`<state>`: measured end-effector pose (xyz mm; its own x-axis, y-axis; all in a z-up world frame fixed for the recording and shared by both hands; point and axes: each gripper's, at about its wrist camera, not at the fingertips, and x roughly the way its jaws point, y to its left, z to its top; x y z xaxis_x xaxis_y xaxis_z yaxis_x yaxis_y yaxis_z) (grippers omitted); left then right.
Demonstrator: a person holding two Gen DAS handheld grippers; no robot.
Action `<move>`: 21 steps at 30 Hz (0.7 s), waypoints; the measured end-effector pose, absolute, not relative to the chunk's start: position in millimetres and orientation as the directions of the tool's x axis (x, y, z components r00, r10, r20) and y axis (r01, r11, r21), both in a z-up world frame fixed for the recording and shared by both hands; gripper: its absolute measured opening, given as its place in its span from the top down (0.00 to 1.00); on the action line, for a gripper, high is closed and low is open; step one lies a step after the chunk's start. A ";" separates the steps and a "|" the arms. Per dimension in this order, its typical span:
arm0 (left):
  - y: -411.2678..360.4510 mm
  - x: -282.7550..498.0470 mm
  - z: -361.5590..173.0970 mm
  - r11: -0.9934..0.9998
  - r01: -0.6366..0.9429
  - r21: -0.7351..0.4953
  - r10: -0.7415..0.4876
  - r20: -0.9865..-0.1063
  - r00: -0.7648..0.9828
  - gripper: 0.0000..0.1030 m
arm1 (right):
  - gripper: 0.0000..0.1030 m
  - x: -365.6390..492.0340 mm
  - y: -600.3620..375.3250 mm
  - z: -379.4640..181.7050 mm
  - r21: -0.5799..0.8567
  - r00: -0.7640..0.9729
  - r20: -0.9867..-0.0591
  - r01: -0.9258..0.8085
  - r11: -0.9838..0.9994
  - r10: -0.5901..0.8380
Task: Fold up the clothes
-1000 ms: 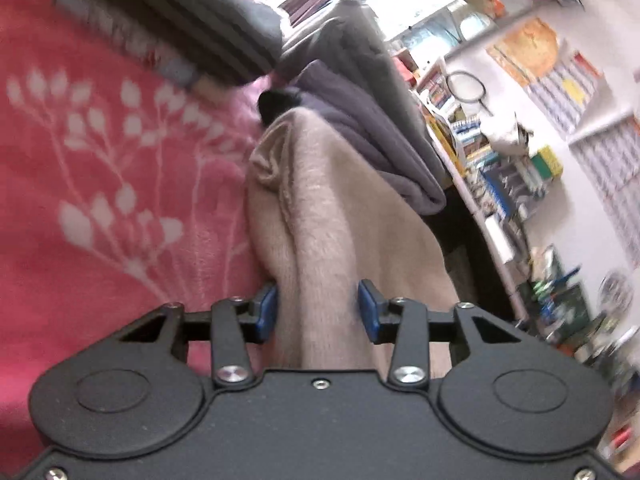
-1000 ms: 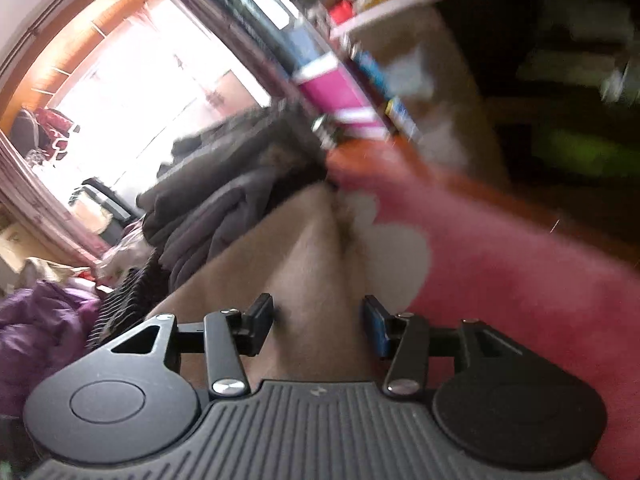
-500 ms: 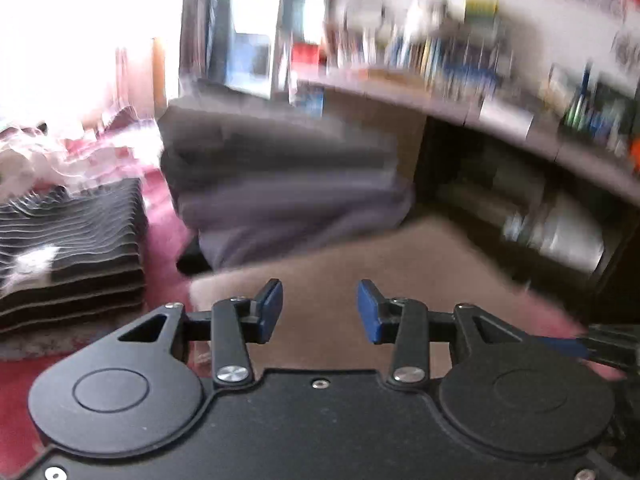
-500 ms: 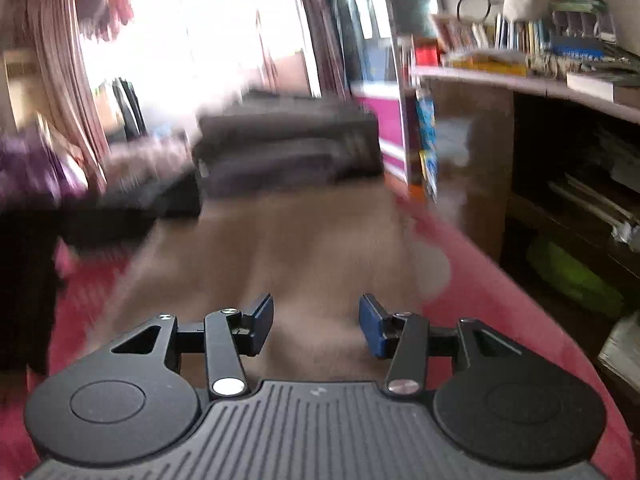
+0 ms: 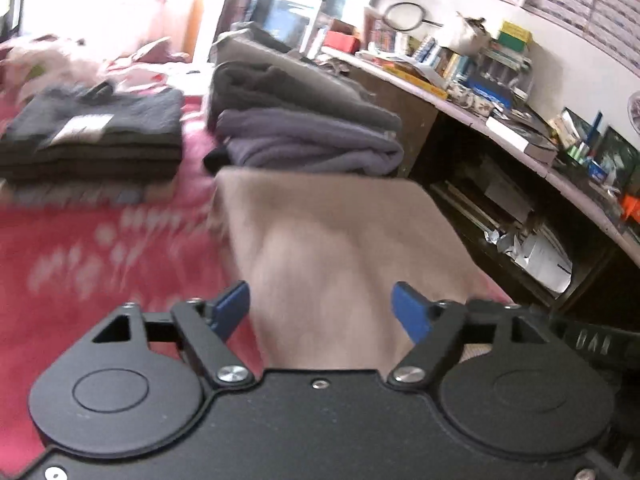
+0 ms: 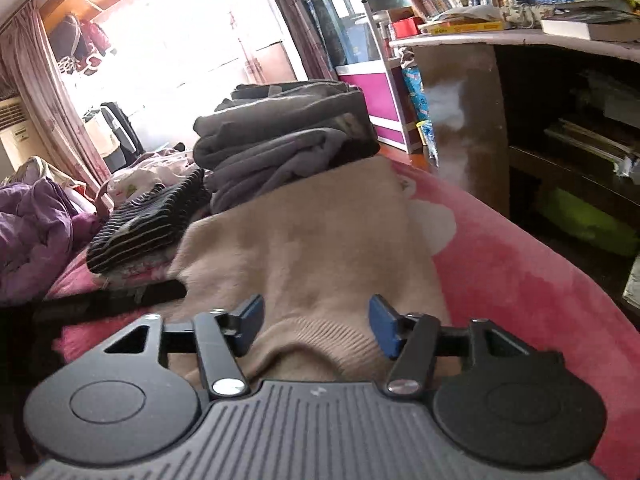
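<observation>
Stacks of folded clothes [image 5: 296, 128] lie at 12 o'clock on the bed [image 5: 80, 240]. We see the beige sweater [image 6: 304, 240] before both grippers, left gripper [image 5: 322, 308] and right gripper [image 6: 316, 322], fingers apart, holding nothing. It seems partly folded; blur hides its edges.

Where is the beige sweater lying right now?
The beige sweater lies on the pink blanket in front of both tongs, its far end against the grey folded pile, with the striped stack to its left.
</observation>
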<state>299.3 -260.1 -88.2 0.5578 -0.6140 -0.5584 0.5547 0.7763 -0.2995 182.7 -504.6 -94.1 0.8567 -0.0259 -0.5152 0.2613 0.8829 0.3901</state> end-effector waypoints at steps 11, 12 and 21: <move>-233.7 211.1 -49.5 0.877 0.448 -0.176 -0.444 -0.655 0.612 0.00 | 0.00 126.6 -454.8 -60.7 0.398 0.809 -0.582 0.372 0.838 -0.083; -233.3 204.9 -43.4 0.881 0.450 -0.146 -0.426 -0.658 0.621 0.00 | 0.00 122.4 -449.5 -58.5 0.391 0.801 -0.593 0.377 0.840 -0.083; -217.0 159.6 -10.2 0.878 0.472 -0.073 -0.412 -0.614 0.673 0.00 | 0.00 77.3 -422.1 -21.6 0.336 0.790 -0.598 0.402 0.851 -0.137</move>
<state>159.6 -217.0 -10.2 0.6726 -0.4124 -0.6144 0.4722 0.8785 -0.0727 77.3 -422.1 -21.6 0.7898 -0.1369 -0.5979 0.4023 0.8514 0.3365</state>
